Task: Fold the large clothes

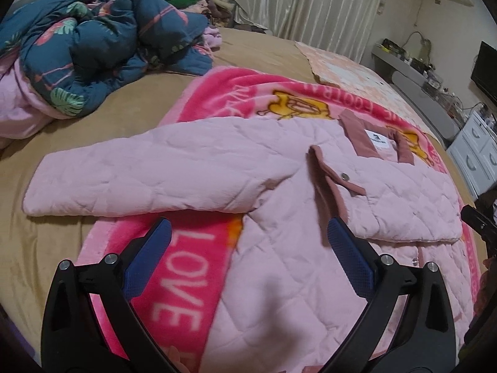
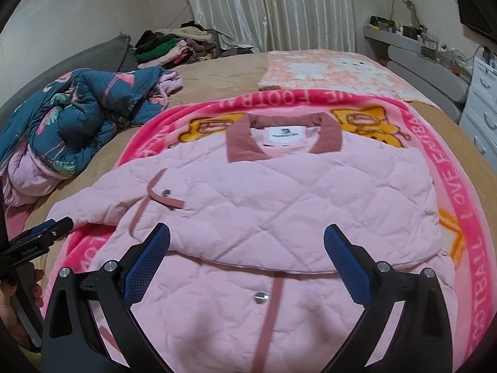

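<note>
Right wrist: right gripper (image 2: 247,236) gapes above jacket (image 2: 279,199); blanket (image 2: 447,168) borders it.

Home bedroom: bed (image 2: 217,71), curtains (image 2: 267,6), dresser (image 2: 483,93).

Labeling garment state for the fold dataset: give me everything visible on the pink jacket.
The pink jacket is quilted in a diamond pattern, looks soft and padded, with a darker dusty-rose collar, front trim and metal snaps. A white label sits inside the neck. It lies flat, front up, on the pink blanket on the bed. One sleeve stretches out sideways; the other side is folded across the chest. Neither gripper holds it.
</note>
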